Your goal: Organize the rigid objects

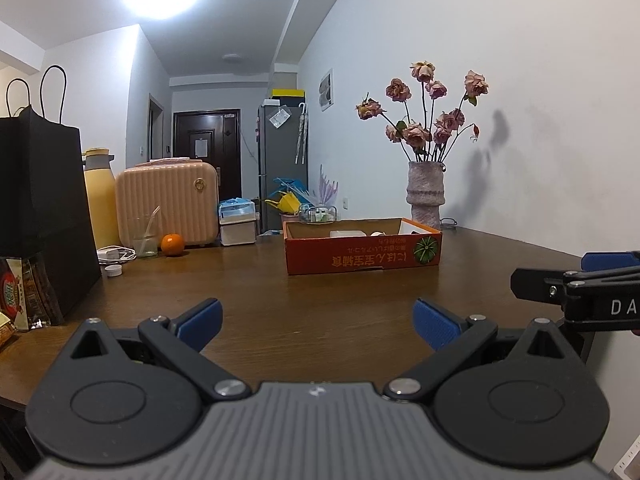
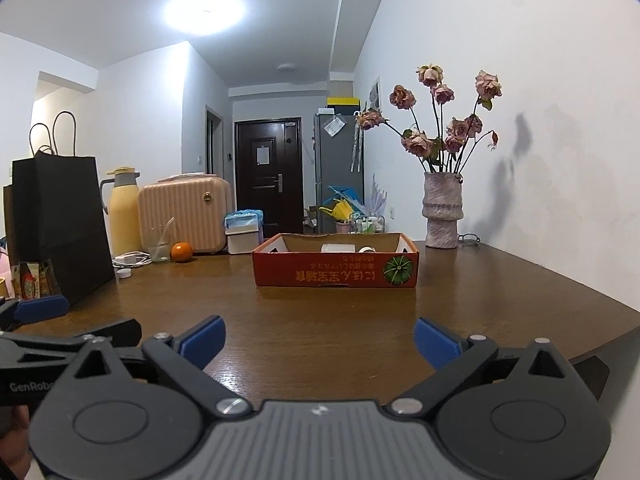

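Black paper of a tall shopping bag [image 2: 60, 224] stands well off to the left of the right gripper's fingers [image 2: 204, 340], with a snack packet [image 2: 34, 284] leaning at its foot; beside it, further back, are a yellow flask [image 2: 125, 212], a ribbed pink case [image 2: 186, 216], a glass with a straw [image 2: 160, 246], an orange [image 2: 182, 251], a white charger and cable [image 2: 130, 259] and a small white cap [image 2: 123, 273]. Straight ahead of both pairs of fingers, well apart from them across bare brown table [image 2: 320, 320], sits the orange cardboard box [image 2: 336, 266], its top open; inside, only a white boxy item [image 2: 338, 248] and a small white round thing [image 2: 366, 249] show over the rim, and the rest of its floor is hidden. To the right of the fingers and behind the box stands a pale ribbed vase [image 2: 442, 210] with dried roses [image 2: 444, 120]. The left gripper [image 1: 318, 322] and the right gripper [image 2: 318, 342] both stand spread wide with nothing between the blue pads, hovering side by side low over the near table. Judging from here, the loose pieces left to sort lie at the far left, so a reach there risks brushing the bag or tipping the glass, and the round orange could roll away if nudged. A swing toward the box's right end could clip the top-heavy vase.
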Available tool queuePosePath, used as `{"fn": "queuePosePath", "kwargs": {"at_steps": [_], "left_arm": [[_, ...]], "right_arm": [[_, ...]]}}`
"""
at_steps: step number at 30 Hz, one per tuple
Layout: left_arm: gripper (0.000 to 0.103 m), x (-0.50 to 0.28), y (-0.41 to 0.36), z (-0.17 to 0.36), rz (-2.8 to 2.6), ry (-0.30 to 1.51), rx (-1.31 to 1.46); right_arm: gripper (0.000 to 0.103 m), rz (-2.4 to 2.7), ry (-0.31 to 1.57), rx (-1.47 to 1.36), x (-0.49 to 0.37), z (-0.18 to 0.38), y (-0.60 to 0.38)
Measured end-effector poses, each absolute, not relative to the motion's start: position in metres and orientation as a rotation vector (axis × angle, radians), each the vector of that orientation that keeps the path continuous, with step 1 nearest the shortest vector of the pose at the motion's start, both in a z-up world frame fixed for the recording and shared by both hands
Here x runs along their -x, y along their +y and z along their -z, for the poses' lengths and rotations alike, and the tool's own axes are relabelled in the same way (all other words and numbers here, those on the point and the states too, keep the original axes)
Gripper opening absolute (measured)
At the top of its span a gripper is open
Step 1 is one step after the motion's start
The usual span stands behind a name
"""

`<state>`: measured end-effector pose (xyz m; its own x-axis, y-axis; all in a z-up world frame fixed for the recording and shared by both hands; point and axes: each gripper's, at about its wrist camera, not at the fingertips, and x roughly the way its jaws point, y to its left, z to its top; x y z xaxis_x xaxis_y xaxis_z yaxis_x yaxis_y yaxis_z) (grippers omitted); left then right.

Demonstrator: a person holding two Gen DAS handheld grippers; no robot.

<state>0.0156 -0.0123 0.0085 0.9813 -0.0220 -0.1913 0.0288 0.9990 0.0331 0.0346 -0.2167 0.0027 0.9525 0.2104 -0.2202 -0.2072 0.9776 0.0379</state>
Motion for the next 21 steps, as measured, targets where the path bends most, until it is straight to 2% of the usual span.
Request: {"fn": "queuePosePath", "kwargs": {"at_steps": [21], "left_arm": [[0.103, -0.0154, -0.0131, -0.0068, 0.033, 0.197, -0.038]], "right_arm": [[0.101, -0.217, 0.240, -0.031, -0.0373, 0.0000, -0.2185]]}}
